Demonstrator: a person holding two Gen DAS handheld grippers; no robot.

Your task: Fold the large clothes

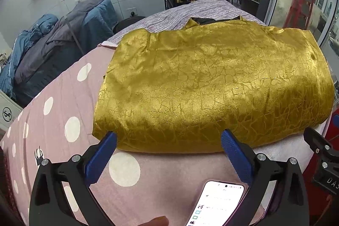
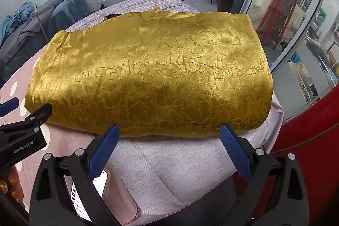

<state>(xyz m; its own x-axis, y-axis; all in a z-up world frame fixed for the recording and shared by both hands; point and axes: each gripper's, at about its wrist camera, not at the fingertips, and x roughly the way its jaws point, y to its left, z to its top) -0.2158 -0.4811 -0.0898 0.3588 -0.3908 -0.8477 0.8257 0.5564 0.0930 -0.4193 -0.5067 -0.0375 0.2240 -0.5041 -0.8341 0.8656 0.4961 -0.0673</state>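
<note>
2 grippers, left (image 1: 168, 138) and right (image 2: 169, 130), are held with jaws spread and empty at the near edge of the shiny mustard-gold patterned garment (image 1: 211, 86), laid folded on the pink polka-dot bed (image 1: 63, 120), seemingly for another fold.

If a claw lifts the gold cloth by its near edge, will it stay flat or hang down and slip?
The gold cloth would probably hang limp: it lies in soft folded layers with rumpled edges. Its shiny surface suggests that it may slide on the pink bedcover and that the layers may slip apart. Both the left claw and the right claw are open, not gripping it.
</note>
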